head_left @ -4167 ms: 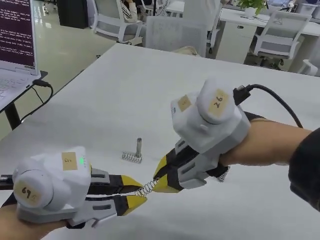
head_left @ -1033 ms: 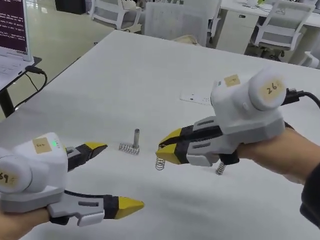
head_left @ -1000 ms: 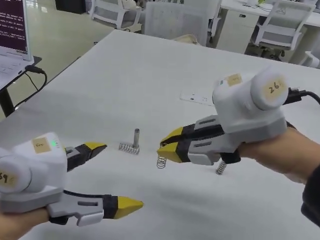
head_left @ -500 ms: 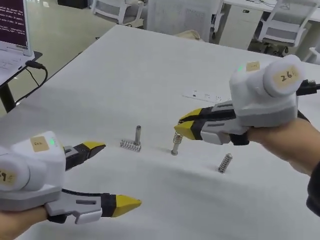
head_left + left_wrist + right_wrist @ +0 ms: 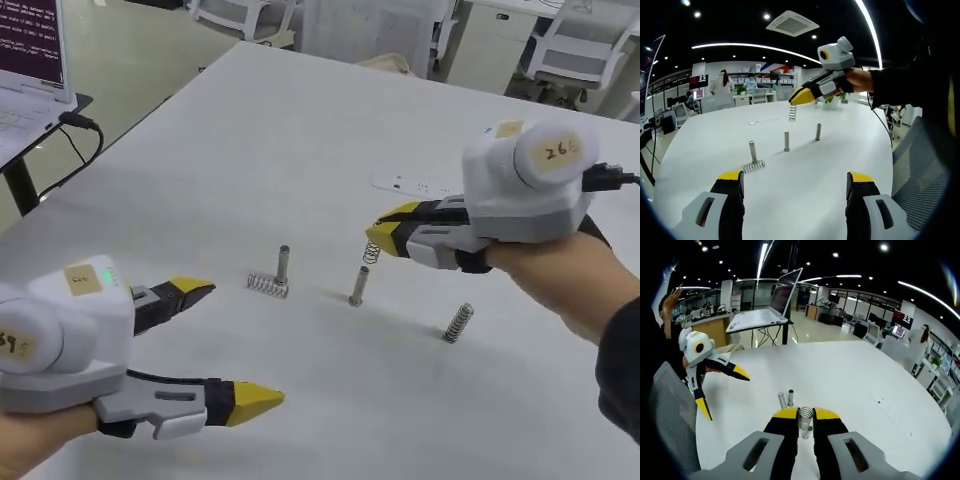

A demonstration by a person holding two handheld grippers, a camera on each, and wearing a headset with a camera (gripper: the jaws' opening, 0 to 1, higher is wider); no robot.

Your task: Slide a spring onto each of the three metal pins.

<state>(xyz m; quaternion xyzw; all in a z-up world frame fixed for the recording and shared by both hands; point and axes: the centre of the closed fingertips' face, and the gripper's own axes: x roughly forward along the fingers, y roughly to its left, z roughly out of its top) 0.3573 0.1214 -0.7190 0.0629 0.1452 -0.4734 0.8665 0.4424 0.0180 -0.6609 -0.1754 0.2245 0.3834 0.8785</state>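
While a spring (image 5: 371, 254) is pinched at its upper coils between the closed jaws of the right gripper (image 5: 380, 237), it is seen hanging above and just behind the bare middle pin (image 5: 358, 285), not yet over the pin's tip. In the right gripper view the coil (image 5: 805, 418) is seen upright between the yellow tips. The left gripper (image 5: 225, 345) is held low over the white table (image 5: 300, 130), jaws spread wide, nothing in them.

Left pin (image 5: 283, 265): bare, with a loose spring (image 5: 267, 286) lying on its side at the foot. Right pin (image 5: 458, 322): judged already sleeved, coil leaning slightly.

Handling, as judged: thin wire coil, very light, soft along its axis, stiffer across it. A hard or off-centre squeeze could shoot it out, and it would roll if dropped. A hold across the top few turns is best kept, with the lower mouth left free for the pin. The pins look slim and easily tipped.
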